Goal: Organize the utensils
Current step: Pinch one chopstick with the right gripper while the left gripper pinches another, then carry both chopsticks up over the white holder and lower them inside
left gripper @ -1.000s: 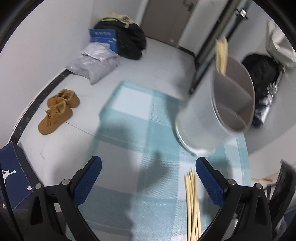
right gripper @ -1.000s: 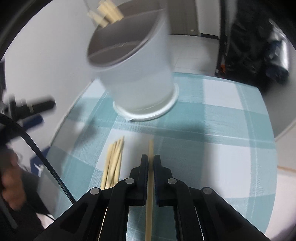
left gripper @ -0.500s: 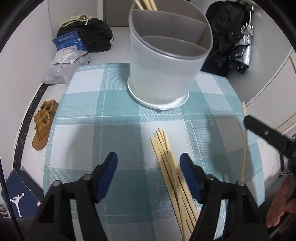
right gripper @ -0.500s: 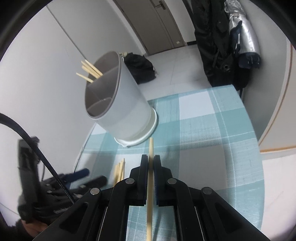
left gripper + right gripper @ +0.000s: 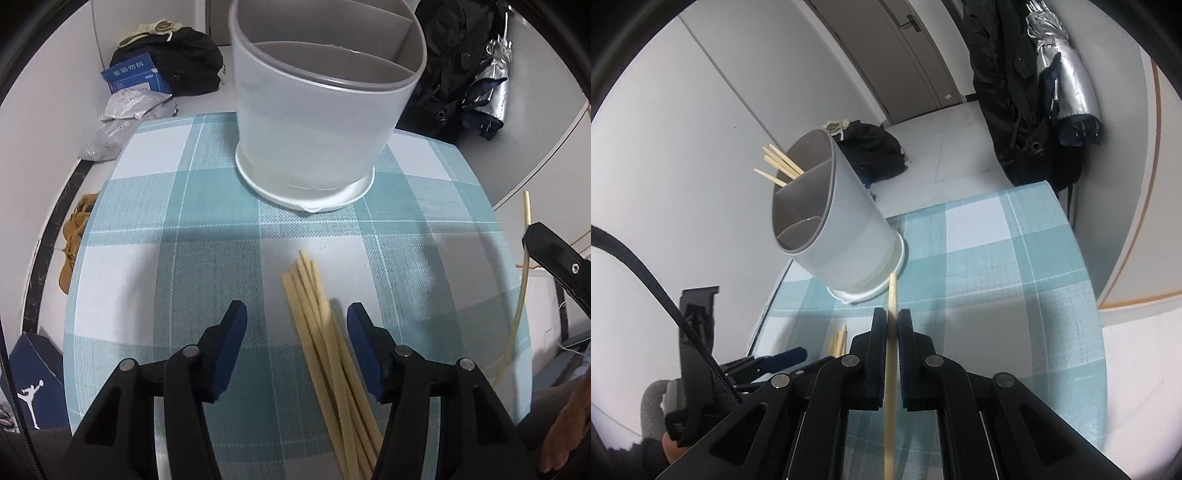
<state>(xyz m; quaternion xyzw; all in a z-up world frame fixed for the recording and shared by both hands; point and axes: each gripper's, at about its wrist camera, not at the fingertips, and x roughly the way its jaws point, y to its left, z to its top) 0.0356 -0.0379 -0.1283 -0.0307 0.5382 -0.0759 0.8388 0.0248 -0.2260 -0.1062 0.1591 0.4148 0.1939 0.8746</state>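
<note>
Left gripper (image 5: pixel 295 325) astride chopsticks (image 5: pixel 325 354) — holder (image 5: pixel 317 122) beyond

On the checked tablecloth (image 5: pixel 177 229) your divided holder (image 5: pixel 321 122) stands at the far side, with a few chopsticks (image 5: pixel 779 166) in its rear compartment. Nearer to you a bundle of chopsticks (image 5: pixel 325 332) lies flat on the cloth, between the fingers of your left gripper (image 5: pixel 295 325). Your right gripper (image 5: pixel 892 325) sits off to the right with one chopstick (image 5: pixel 891 354) between its pads. Behind the table, bags (image 5: pixel 177 62) lie on the floor; shoes (image 5: pixel 74 236) sit left.
</note>
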